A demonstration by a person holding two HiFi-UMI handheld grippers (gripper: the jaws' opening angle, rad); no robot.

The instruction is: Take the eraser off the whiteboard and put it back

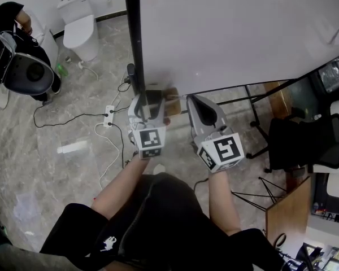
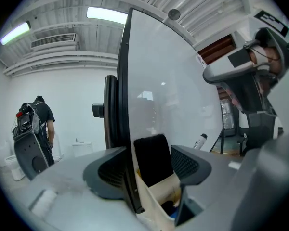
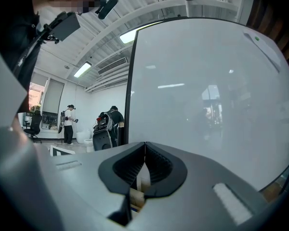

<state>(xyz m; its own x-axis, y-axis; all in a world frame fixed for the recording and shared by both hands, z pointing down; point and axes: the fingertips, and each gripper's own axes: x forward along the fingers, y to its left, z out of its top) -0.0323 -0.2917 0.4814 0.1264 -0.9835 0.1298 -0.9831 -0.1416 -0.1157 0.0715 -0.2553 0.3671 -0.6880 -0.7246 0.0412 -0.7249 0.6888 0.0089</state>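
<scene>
I read the left gripper jaws as spread, pads clear of the eraser, which stands between them against the whiteboard near its lower left corner. The right gripper is pressed together and empty. Replacement appears done; withdrawal remains.

Black eraser on upright whiteboard

The floor is grey, glossy, marble-patterned tile. A white toilet stands by the white wall at far left, and a power strip with trailing cables lies on the tiles. A black office chair sits at right, near a wooden panel. Strip lights glow on a ribbed white ceiling beside an air vent
</scene>
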